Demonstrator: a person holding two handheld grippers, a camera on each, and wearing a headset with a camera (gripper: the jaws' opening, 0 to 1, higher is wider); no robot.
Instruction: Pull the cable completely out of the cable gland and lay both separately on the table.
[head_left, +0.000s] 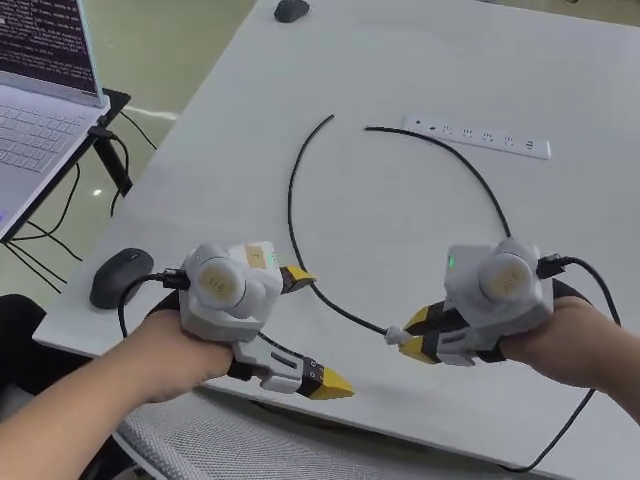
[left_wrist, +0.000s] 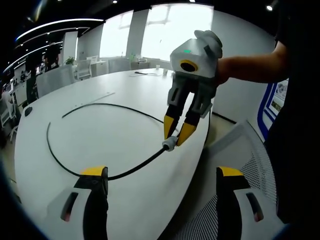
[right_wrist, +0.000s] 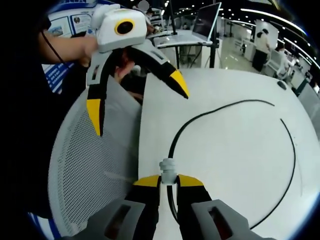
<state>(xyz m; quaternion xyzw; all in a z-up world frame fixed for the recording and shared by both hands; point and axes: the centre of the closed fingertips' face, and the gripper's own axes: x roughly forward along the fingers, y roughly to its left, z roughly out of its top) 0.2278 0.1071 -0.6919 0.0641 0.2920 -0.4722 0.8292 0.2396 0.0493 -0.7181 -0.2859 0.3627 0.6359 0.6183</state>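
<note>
Black cable (head_left: 290, 210) in a wide loop; white cable gland (right_wrist: 168, 171) on its near end

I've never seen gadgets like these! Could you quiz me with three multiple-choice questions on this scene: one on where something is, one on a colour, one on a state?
1. Where is the cable gland? A) in the left hand-held gripper; B) in the right hand-held gripper; C) loose on the table.
2. What colour is the cable? A) red; B) black; C) white.
3. How do the left hand-held gripper's jaws stand? A) wide open; B) shut on the cable; C) shut on nothing.
Answers: 1 B, its yellow-tipped jaws pinch the gland; 2 B, a black line curves over the white table; 3 A, a broad gap parts its jaws.
</note>
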